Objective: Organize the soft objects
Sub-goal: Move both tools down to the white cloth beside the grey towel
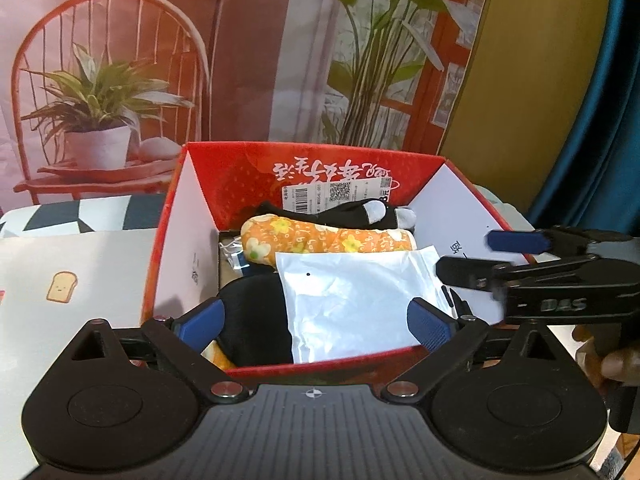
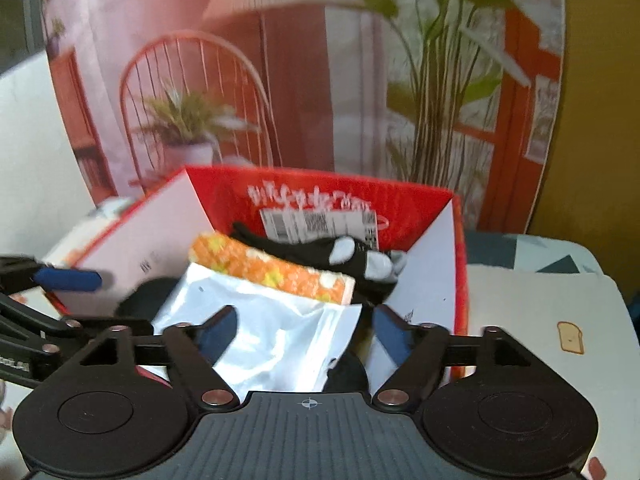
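Left wrist view: both my grippers, left gripper (image 1: 316, 318) & right gripper (image 2: 306, 336), hang spread wide w/ nothing pinched, since white pouch (image 1: 360, 296) already lies inside red box (image 1: 176, 216) atop the floral roll (image 1: 328, 240), prob. just packed.

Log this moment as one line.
left gripper: open, empty | right gripper: open, empty | white bag: in red box

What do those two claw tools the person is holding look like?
Both are black plastic. The left gripper and right gripper each have a ribbed body with a small crosshair mark, two round discs, silver rivets and jaws faced with blue ribbed pads. White lettering marks one side. No cables or sleeves show.
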Tool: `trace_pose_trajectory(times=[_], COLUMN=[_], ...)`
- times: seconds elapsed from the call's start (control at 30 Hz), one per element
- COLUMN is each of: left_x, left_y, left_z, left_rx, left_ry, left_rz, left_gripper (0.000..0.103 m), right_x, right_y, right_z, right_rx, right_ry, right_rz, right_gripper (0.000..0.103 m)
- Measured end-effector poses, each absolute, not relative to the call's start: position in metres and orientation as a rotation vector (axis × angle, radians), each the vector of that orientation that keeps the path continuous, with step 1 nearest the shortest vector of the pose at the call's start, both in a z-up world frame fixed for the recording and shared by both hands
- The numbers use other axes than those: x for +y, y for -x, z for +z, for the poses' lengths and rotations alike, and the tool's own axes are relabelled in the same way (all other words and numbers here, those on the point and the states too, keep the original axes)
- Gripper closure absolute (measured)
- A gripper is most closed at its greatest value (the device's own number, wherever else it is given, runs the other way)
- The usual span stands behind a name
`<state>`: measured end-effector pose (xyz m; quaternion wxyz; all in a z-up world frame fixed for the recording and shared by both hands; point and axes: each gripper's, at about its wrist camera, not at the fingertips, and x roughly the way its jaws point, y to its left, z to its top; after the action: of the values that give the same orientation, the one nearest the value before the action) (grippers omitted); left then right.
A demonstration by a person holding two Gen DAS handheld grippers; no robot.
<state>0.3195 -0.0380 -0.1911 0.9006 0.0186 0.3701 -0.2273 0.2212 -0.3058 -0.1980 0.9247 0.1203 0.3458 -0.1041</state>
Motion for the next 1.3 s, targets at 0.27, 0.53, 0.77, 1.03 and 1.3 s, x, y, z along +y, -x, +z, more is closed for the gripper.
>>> trace_pose_trajectory(times=[0.27,0.53,0.77,1.03,1.3], left_x=[-0.019,0.006,0.018,0.023,0.025], left_y=[-0.287,-0.246,-0.223,-0.211,-0.210], left_z=[-0.181,-0.189,-0.225,-0.268,-0.287], left_rx=[0.701,0.707,0.791,0.890,0.920], left_ry=[-0.066,-0.048,-0.014,-0.009,0.008], left_rz=[-0.412,-0.354,-0.316,-0.292,-0.277], left_gripper=[0.000,0.000,0.000,0.000,0.000], right_x=[-0.304,-0.283,-0.263,-0.247,-0.246], right_y=[-0.183,-0.136,-0.097,-0.076,-0.072], right_z=[-0.184,-0.179,-0.188,-0.233,-0.276], right_rx=[0.567,0.468,0.443,0.606,0.747], right_ry=[-0.269,-0.242,-0.259,-0.313,-0.345], right_rz=[-0.221,-0.237,-0.254,-0.264,-0.332], right_gripper=[0.000,0.000,0.000,0.000,0.000])
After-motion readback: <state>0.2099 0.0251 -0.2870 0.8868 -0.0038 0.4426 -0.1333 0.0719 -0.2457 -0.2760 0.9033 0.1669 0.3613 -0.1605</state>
